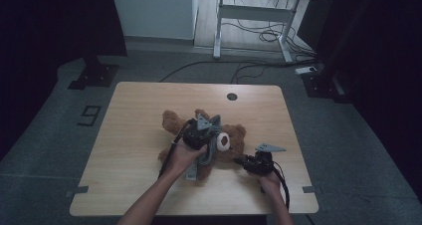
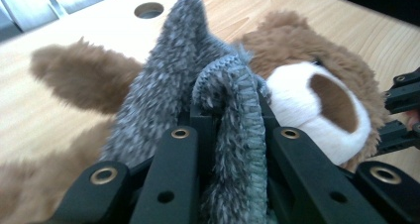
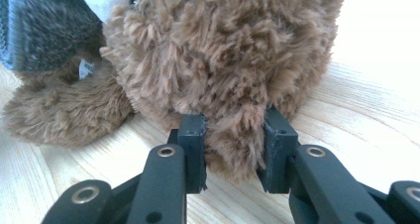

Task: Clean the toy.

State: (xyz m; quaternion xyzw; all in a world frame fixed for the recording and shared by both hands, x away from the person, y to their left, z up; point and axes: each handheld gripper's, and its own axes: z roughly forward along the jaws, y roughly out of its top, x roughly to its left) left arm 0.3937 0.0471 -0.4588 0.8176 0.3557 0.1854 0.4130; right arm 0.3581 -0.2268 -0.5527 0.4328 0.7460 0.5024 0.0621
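The right gripper (image 3: 233,149) clamps the brown teddy bear's (image 3: 223,60) fur; a small white tag (image 3: 85,68) there is unreadable. The left gripper (image 2: 233,135) pinches the grey knitted scarf (image 2: 188,75) over the bear mid-table (image 1: 134,105). Beyond, floor marking "9" (image 1: 89,115).

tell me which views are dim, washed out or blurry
High view: dim overall, teddy small and soft. Left gripper view: bright, scarf sharp, table behind washed out. Right gripper view: fur sharp, tabletop glares white at upper right.
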